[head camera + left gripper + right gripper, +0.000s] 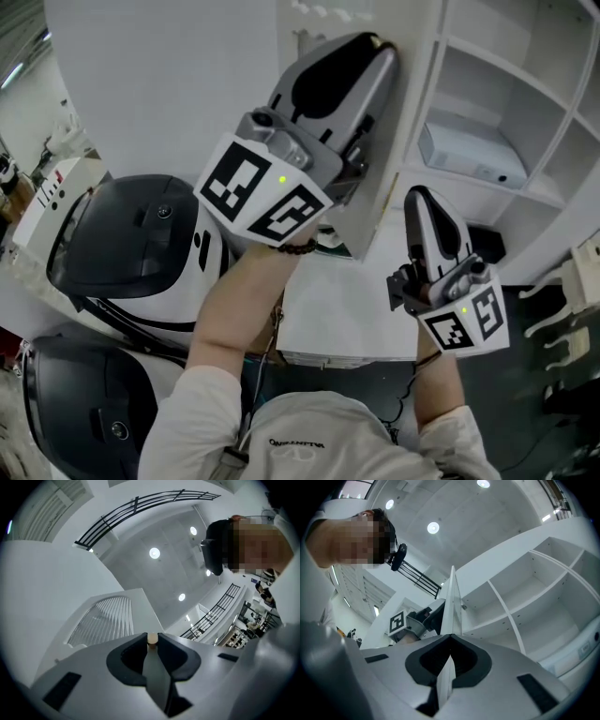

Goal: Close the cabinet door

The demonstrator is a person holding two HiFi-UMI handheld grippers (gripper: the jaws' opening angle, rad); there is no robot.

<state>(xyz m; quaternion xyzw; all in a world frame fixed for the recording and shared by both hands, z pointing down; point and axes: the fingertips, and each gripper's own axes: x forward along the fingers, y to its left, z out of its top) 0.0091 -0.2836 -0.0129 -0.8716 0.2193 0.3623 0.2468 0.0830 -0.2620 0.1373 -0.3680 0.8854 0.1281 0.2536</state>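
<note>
1. The cabinet door (pixel 380 202) is hanging open. It is sticking out from the white shelving (pixel 497 84) and showing me mostly its thin edge.
2. The left claw (pixel 375 45) is reaching up to the far end of the door. In the left gripper view its jaws are pinching shut on a small cream knob (pixel 152 638) right at their tips. The jaws are covering whatever joins that knob to the door.
3. The right claw (pixel 419 194) is sitting lower, just beside the door on the shelving side. In the right gripper view the door's white edge (pixel 451 592) is running straight in between the jaws, which are closing tight on it.
4. From the right gripper view, the left gripper (pixel 419 616) is peeking out from behind the door, only partly showing.
5. A white box (pixel 469 155) is lying on one shelf. A black object (pixel 487 244) lower down is half hiding behind the right gripper, and I can't make out what it is.
6. Two glossy dark domes (pixel 122 234) on white bodies are crowding the left side. The lower one is running off the frame.
7. The person's forearms are blocking much of the white table (pixel 337 309) below the door.
</note>
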